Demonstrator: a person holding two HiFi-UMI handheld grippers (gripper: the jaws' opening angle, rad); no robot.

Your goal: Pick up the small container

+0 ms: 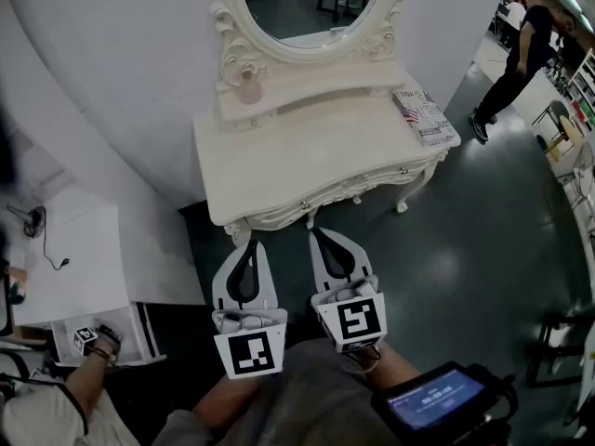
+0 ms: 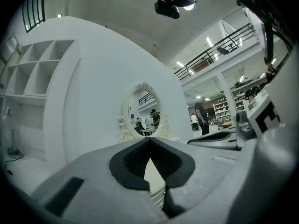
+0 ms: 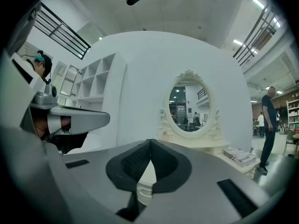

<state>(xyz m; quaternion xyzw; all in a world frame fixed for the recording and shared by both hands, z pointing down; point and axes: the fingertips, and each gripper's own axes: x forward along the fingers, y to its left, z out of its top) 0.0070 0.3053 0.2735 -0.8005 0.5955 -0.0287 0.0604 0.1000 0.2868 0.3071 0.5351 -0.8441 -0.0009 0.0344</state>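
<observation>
Pink container: 1 small, pale-pink, see-through container (image 1: 249,88) stands on the raised back shelf of the cream carved dressing table (image 1: 307,161). It is just beside the left foot of the oval white-framed mirror (image 1: 311,7).
Left tool: the jaws of my left tool (image 1: 249,249) are pressed together with nothing between them, and it hangs just short of the table's front edge.
Right tool: my right tool (image 1: 321,237) is likewise closed and empty, close beside the left one.
Direction: the container lies almost straight ahead of the left tool, across the whole table top and up on the shelf, well apart from both tools.
Nearer tool: I judge the left, as the container sits on its line, while the right would have to reach diagonally.
Axis: it seems upright, with its long axis vertical, though it is too small for me to be sure.
Count: 1 container, 2 tools, 1 table, 1 mirror, and 1 stack of printed booklets (image 1: 425,116) at the table's right end.
Next move: I judge that the jaws must part before the reach.
</observation>
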